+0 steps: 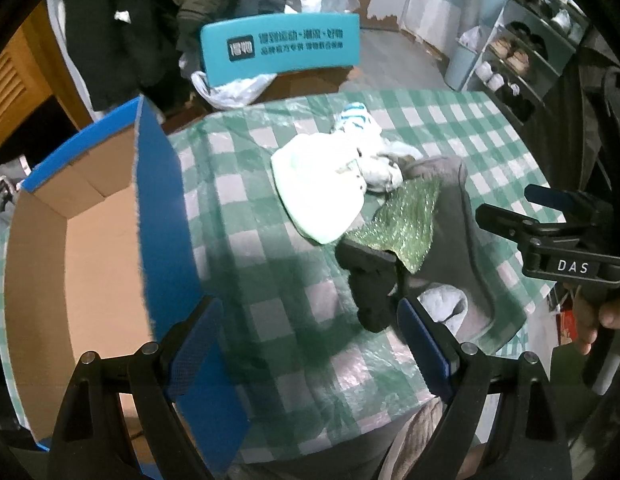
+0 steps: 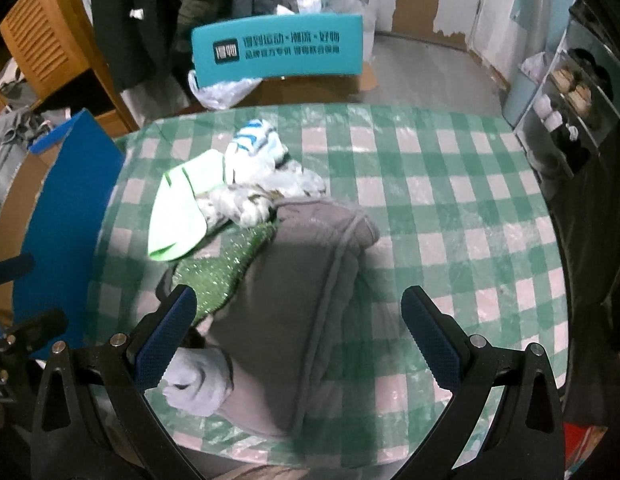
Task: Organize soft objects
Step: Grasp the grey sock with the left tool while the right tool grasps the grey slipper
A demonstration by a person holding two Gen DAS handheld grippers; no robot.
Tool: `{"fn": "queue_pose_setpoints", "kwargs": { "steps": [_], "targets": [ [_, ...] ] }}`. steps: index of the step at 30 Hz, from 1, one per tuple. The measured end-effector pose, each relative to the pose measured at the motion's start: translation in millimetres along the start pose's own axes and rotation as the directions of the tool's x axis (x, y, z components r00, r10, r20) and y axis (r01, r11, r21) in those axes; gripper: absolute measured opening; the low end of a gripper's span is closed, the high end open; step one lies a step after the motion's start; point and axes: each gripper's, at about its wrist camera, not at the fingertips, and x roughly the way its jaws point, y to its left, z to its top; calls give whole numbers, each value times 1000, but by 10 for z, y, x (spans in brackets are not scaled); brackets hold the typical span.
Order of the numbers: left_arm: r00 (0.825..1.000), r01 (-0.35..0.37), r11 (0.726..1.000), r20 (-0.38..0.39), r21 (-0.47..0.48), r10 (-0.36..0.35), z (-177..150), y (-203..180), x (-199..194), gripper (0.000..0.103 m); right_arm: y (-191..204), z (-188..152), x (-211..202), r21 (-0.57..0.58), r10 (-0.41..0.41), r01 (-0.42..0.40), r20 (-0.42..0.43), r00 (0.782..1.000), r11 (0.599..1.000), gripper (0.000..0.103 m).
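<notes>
Left wrist view shows the left gripper spread wide beside a cardboard box, the right gripper likewise apart over the grey garment heaped with socks on the checkered table

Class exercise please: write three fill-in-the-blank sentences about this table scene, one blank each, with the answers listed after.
1. The tablecloth has green and white ____.
2. The cardboard box stands at the table's ____ side.
3. Both the left gripper and the right gripper are ____.

Missing words: checks; left; open
</notes>
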Motion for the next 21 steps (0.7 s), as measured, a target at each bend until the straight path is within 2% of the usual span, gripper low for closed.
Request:
{"fn": "queue_pose_setpoints", "kwargs": {
  "steps": [9, 11, 21],
  "targets": [
    [998, -3, 1000, -64, 21, 4, -38, -138, 288, 91, -19, -93, 309, -10, -2, 1, -83, 997, 1000, 101],
    [998, -18, 999, -60, 30, 20, -33, -165, 317, 91, -16, -130, 382, -3, 9, -9, -107, 994, 1000, 101],
    [996, -7, 1000, -86, 24, 9, -44, -192, 418, 91, 62, -243, 648, -16, 28, -31, -184, 983, 999, 101]
  ]
}}
